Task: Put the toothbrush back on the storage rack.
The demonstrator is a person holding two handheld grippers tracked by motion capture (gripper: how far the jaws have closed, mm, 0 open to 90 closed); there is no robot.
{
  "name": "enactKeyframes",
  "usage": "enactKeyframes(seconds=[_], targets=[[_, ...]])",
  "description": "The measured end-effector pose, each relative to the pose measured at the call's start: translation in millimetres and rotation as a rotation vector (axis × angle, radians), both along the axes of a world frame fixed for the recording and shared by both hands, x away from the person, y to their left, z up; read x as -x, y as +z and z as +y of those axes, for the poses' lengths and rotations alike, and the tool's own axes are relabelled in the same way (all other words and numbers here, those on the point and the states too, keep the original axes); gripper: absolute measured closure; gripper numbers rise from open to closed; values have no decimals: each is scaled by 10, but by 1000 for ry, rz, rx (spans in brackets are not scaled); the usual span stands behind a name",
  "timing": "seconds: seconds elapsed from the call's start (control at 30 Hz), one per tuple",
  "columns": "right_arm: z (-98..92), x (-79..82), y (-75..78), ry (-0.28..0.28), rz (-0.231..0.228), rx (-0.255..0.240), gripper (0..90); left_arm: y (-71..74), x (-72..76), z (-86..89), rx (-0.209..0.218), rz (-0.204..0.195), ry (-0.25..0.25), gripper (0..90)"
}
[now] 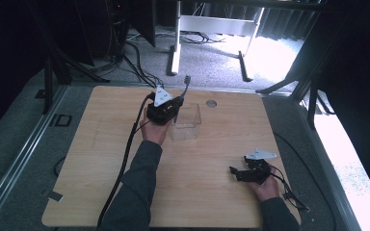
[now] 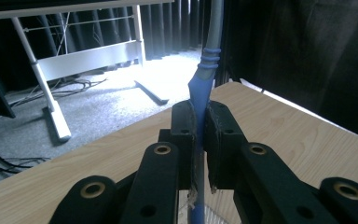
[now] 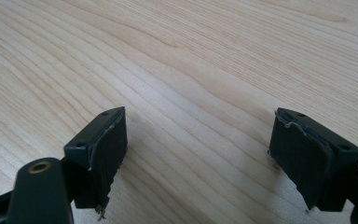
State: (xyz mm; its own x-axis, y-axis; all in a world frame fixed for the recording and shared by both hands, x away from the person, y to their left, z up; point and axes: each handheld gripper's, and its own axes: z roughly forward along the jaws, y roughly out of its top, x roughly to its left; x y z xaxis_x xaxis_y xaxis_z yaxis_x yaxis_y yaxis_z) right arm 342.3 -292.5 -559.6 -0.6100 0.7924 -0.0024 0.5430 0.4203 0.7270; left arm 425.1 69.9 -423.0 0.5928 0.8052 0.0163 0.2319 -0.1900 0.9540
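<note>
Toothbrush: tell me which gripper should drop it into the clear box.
Left. The left gripper is shut on the toothbrush, beside the clear box; the right gripper rests open, far off.

Bare worktop [image 1: 101,159] wide open at the left and centre, clear plastic box [image 1: 187,122] blocking the middle back beside the left tongs [image 1: 177,111], right tongs [image 1: 237,173] over free wood near the front corner

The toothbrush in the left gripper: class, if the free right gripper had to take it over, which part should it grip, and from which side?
Probably the bare upper handle of the toothbrush, which stands above the left gripper. The open right gripper could come level from the side, clear of the plastic box.
</note>
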Motion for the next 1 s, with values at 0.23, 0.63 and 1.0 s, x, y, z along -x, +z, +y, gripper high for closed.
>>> enactKeyframes(seconds=[0.23, 0.63, 1.0], targets=[[0, 0, 0, 0, 1, 1, 187, -58, -41, -48, -23, 10, -3, 826], [0, 0, 0, 0, 0, 1, 187, -156, -116, -80, -39, 43, -2, 826], [0, 0, 0, 0, 0, 1, 187, -232, -155, -113, -62, 66, -6, 825]])
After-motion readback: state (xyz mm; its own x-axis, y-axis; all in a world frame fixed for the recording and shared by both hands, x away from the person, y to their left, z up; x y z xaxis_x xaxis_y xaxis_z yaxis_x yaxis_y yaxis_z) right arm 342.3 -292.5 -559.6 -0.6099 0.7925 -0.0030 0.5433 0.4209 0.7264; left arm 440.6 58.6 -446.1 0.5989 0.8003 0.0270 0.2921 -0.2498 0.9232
